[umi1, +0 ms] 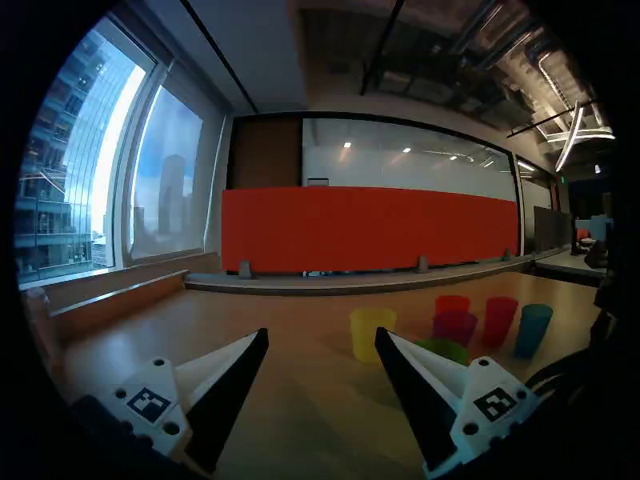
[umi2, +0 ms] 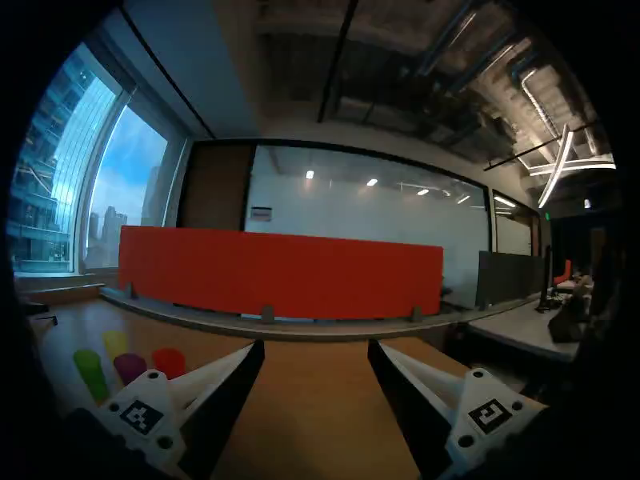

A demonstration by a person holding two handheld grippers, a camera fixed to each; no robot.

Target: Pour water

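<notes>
Several plastic cups stand on the wooden table (umi1: pixel 304 400) in the left gripper view: a yellow cup (umi1: pixel 372 334), a purple cup (umi1: pixel 454 327), a green cup (umi1: pixel 442 350) partly behind my finger, two red cups (umi1: pixel 500 320) and a teal cup (umi1: pixel 533 329). My left gripper (umi1: pixel 321 342) is open, low over the table, a little short of the yellow cup. In the right gripper view my right gripper (umi2: pixel 315 352) is open with nothing between its fingers. Cups sit far to its left: green (umi2: pixel 90 373), yellow (umi2: pixel 115 344), purple (umi2: pixel 130 367), red (umi2: pixel 169 362).
An orange partition (umi1: pixel 368 228) runs along the table's far edge, also seen as the orange partition (umi2: pixel 280 272). Large windows (umi1: pixel 88 192) line the left side. A second desk (umi2: pixel 520 324) with dark objects stands to the right.
</notes>
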